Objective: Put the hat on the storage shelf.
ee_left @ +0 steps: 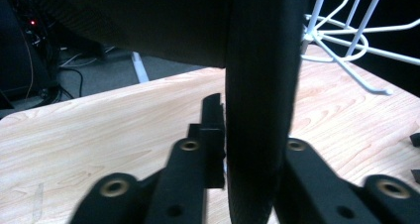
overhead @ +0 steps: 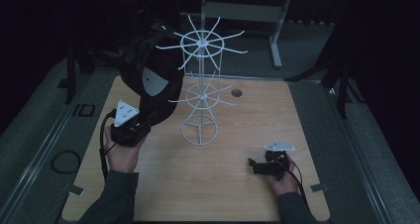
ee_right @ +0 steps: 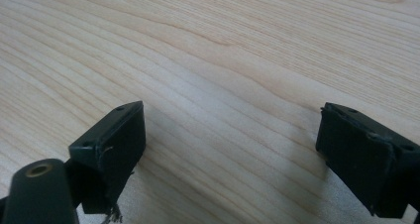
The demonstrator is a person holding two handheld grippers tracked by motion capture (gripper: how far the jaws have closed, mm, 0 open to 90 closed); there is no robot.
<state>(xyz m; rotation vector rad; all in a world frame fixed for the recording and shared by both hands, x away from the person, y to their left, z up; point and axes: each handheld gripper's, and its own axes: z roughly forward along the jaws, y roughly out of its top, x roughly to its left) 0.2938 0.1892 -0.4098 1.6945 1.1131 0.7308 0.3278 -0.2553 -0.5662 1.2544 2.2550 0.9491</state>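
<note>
Table (overhead: 223,184): pale wood-grain top, smooth and matt, with fine wavy grain lines that showed plainly in the right gripper view.

Rack (overhead: 200,92): thin wire, coated white, with a slight sheen on its hooked arms.

Cap (overhead: 151,80): black cloth, matt; its brim (ee_left: 260,110) showed a fine woven texture in the left gripper view; a smooth grey patch sat on the crown.

Left gripper (overhead: 130,130): black matt plastic, with brass-coloured metal inserts at the joints.

Right gripper (overhead: 255,165): black matt plastic, the pads (ee_right: 111,149) scuffed and fraying at one near corner.

Sleeves (overhead: 116,199): dark grey cloth, matt.
</note>
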